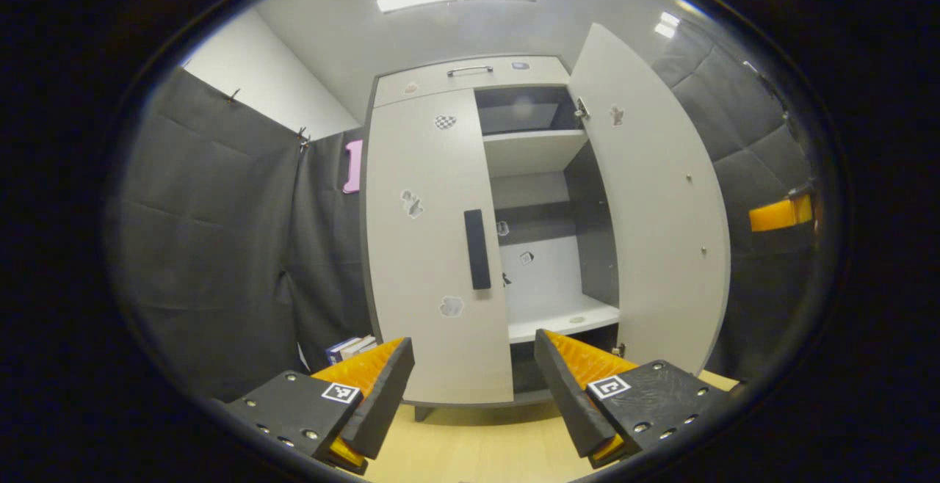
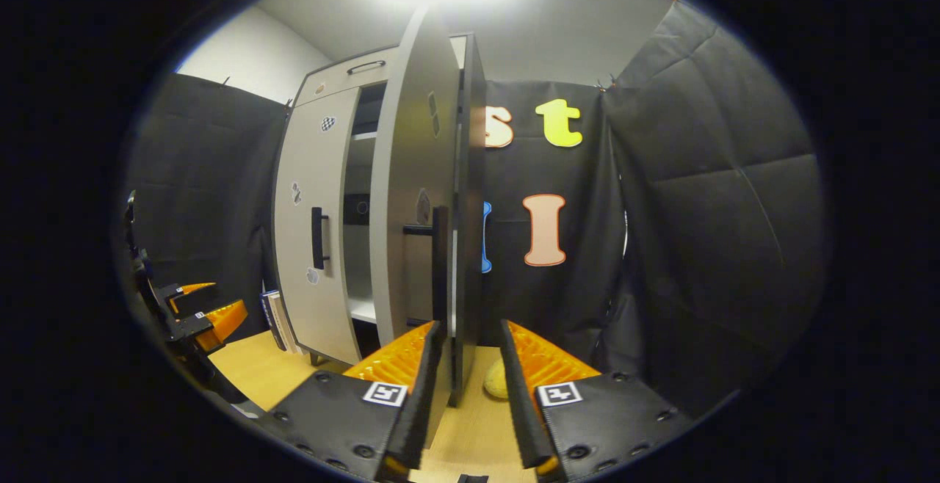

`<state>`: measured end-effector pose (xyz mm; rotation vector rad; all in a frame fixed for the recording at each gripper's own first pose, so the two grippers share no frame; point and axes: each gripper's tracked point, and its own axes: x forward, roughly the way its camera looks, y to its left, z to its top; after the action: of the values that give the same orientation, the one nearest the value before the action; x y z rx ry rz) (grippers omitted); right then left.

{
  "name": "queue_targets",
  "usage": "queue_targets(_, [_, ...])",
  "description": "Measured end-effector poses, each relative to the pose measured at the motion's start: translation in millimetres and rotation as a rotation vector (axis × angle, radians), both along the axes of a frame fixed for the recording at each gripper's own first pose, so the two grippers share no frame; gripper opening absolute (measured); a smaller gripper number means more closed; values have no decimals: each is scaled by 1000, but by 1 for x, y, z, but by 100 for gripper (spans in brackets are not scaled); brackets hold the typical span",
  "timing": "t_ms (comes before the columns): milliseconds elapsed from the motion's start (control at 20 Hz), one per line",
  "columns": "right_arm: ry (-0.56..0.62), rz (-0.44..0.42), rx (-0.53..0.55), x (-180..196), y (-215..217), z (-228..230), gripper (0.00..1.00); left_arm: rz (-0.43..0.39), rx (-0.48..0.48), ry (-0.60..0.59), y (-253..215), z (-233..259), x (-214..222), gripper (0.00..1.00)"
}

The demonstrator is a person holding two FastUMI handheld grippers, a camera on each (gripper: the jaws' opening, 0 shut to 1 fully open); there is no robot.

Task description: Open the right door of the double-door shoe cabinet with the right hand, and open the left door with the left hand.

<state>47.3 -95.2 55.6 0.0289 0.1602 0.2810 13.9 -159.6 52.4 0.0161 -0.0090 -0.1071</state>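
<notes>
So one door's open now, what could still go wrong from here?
1. The left door is shut, and the left tongs hang open short of its handle; a poorly aimed grab could slip off it.
2. The right tongs straddle the open right door's edge; moving sideways might knock it.
3. Books beside the cabinet could probably be bumped.

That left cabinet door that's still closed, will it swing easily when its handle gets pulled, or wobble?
The left door looks like a stiff flat panel, so it probably swings without flexing. Its handle sits at the free edge, likely giving easy leverage. The cabinet looks tall; tipping seems unlikely.
</notes>
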Motion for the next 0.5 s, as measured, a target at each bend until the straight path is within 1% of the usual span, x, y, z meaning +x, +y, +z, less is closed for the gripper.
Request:
queue_targets(50, [5,-18,11,-1,-5,-4,69,-4,2,-3,-2,4,8,97])
queue_targets(100, [8,-39,16,-4,-9,-12,84,-11,4,-6,-4,7,15,100])
queue_targets(150, [8,-65,16,-4,-21,-12,99,-17,5,-9,-7,10,24,97])
queue_targets(200, [11,-94,14,-6,-29,-14,100,-25,4,-11,-9,14,32,100])
queue_targets(500, [31,-224,34,-11,-60,-20,99,-58,-40,-15,-14,29,93,100])
